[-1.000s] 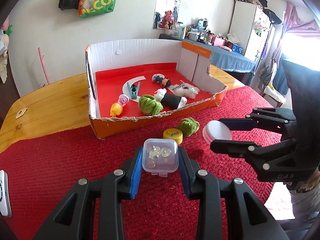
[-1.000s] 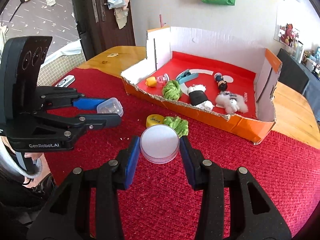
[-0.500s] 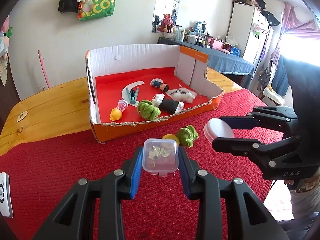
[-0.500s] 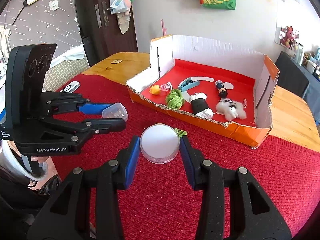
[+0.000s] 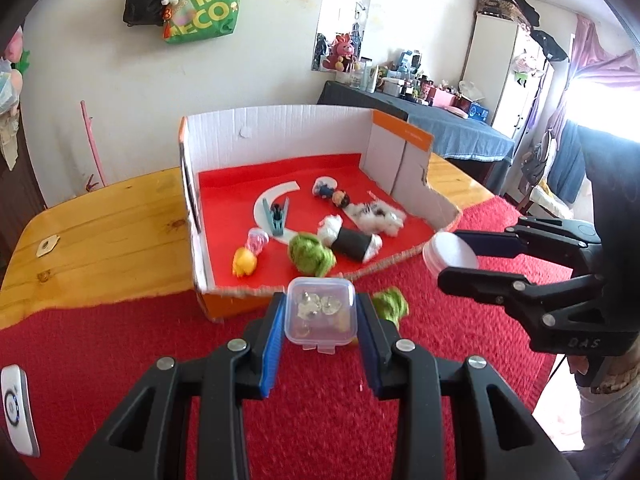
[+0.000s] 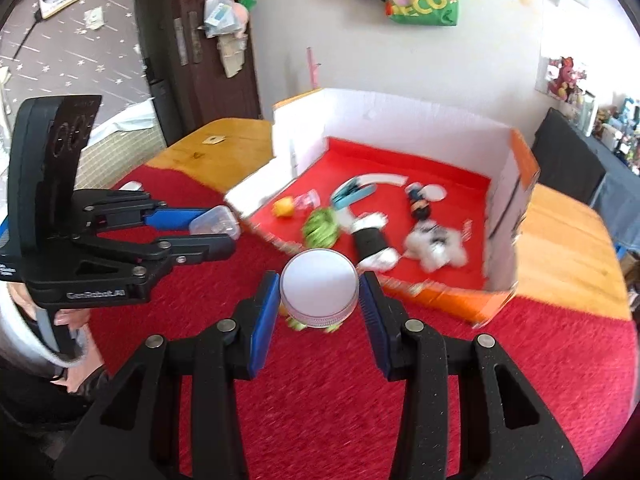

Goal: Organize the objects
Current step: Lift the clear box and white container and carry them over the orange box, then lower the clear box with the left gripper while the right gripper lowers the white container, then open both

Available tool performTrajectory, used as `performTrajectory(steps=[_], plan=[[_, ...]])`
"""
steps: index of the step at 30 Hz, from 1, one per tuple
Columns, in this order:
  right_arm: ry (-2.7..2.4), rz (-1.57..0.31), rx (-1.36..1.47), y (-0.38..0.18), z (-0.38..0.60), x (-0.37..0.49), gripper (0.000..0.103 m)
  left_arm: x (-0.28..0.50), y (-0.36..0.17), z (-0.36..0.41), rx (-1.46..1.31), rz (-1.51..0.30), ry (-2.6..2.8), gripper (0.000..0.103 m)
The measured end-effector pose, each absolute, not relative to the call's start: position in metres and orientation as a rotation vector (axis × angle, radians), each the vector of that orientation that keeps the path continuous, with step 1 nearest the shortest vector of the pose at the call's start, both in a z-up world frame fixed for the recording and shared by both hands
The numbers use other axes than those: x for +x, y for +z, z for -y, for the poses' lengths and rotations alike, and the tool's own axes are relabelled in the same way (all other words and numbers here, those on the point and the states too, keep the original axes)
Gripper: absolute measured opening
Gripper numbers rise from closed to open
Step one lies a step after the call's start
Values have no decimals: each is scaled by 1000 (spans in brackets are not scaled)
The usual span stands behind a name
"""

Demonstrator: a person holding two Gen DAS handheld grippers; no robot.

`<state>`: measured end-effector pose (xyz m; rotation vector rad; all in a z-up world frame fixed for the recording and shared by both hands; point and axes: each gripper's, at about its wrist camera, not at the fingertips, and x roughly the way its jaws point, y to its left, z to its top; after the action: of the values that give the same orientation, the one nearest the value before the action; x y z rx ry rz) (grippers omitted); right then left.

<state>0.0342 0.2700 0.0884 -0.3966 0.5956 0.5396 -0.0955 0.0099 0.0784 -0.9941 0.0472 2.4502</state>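
My left gripper (image 5: 320,312) is shut on a small clear plastic box (image 5: 321,314) with shiny bits inside, held above the red cloth. My right gripper (image 6: 319,294) is shut on a round jar with a white lid (image 6: 319,285). Each gripper shows in the other's view: the right one (image 5: 460,262) with the jar (image 5: 450,255), the left one (image 6: 212,232) with the clear box (image 6: 216,220). Ahead stands an open cardboard box (image 5: 280,128) with a red floor. A green yarn ball (image 5: 390,302) lies on the cloth just before it, partly hidden.
Inside the cardboard box (image 6: 400,116) lie a green yarn ball (image 5: 311,254), a yellow toy (image 5: 244,266), a blue clip (image 5: 279,220), a black roll (image 5: 352,242), a small doll (image 5: 332,194) and a white fluffy toy (image 5: 376,216). A white device (image 5: 16,408) lies at the cloth's left edge.
Both grippers rose with their loads and drew closer to the cardboard box. The yellow cap on the cloth is now hidden behind the clear box. Neither grip changed.
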Motion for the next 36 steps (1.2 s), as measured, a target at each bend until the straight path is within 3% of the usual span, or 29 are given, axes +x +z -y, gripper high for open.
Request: performTrajectory(steps=[12,21,36], plan=[[386,-607,-472,120,-282,123,39,-178,91,-22,-1069,-183,2534,36],[251,-676,-568,109,-291,188,39,-218,80,-34,-1163,-277,2550,36],[144,-718,-679,90,-301,223,39,-247,52,-43,-1302,-336,2545,36]])
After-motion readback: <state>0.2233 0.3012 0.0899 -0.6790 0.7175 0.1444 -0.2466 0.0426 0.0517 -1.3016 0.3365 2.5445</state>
